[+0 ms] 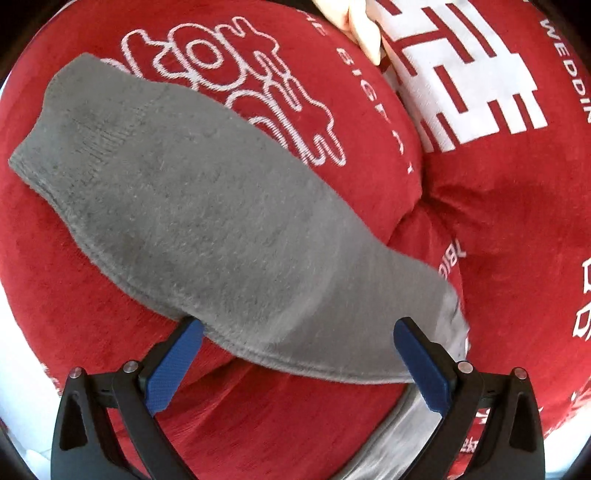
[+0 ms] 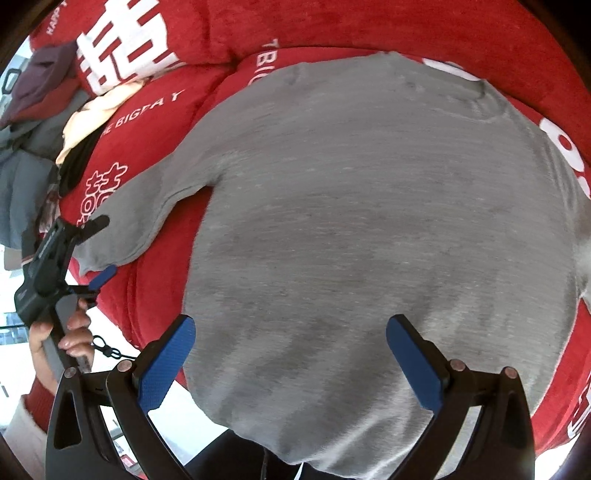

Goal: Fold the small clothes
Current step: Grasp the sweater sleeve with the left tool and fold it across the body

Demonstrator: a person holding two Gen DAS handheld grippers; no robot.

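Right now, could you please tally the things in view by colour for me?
Grey: 1, the small sweater.
Red: 1, the printed cover under it.
Mixed colours: 1, the clothes pile at the far left.
Black and blue: 2, the left tool and the right tool.
Total: 5.

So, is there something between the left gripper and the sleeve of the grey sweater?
Nothing visible. The left gripper is open, its blue pads on either side of the sleeve, which lies bare on the red cushion.
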